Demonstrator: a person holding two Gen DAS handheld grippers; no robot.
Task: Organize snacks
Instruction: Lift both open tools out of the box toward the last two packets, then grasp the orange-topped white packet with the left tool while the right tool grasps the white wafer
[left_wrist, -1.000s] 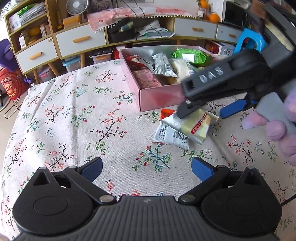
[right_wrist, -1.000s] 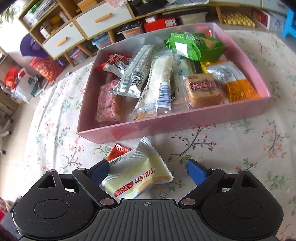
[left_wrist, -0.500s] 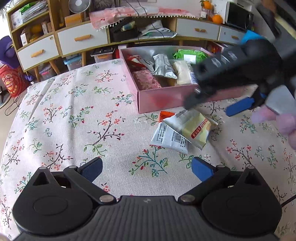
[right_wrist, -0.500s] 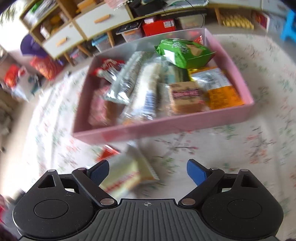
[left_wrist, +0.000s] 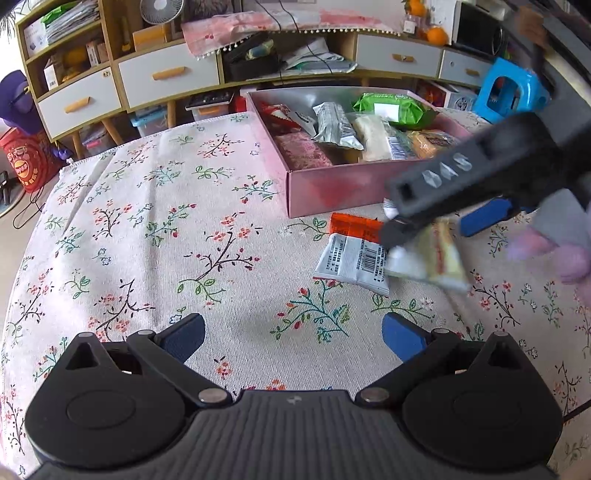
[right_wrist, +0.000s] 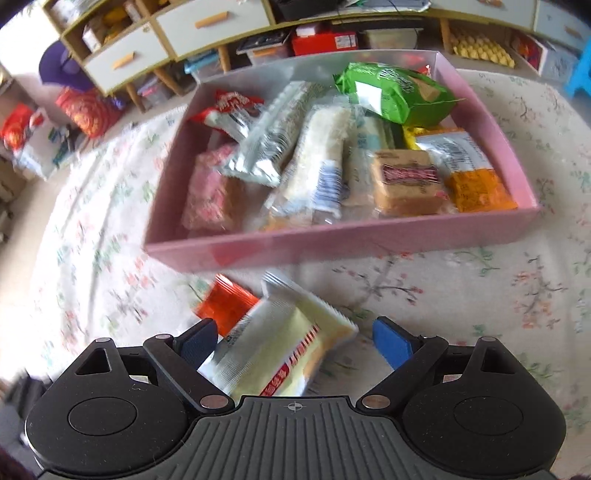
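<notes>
Hovering wide apart, the right gripper (right_wrist: 293, 341) straddles a pale yellow snack packet (right_wrist: 284, 350) at lower centre; the left gripper (left_wrist: 293, 334) gapes empty.

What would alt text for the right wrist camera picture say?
A pale yellow snack packet lies between the open right gripper fingers on a floral tablecloth. Beyond it sits a pink box full of wrapped snacks, an orange packet beside it.

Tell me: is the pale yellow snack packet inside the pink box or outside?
Outside. The pale yellow snack packet lies on the floral cloth, before the pink box.
</notes>
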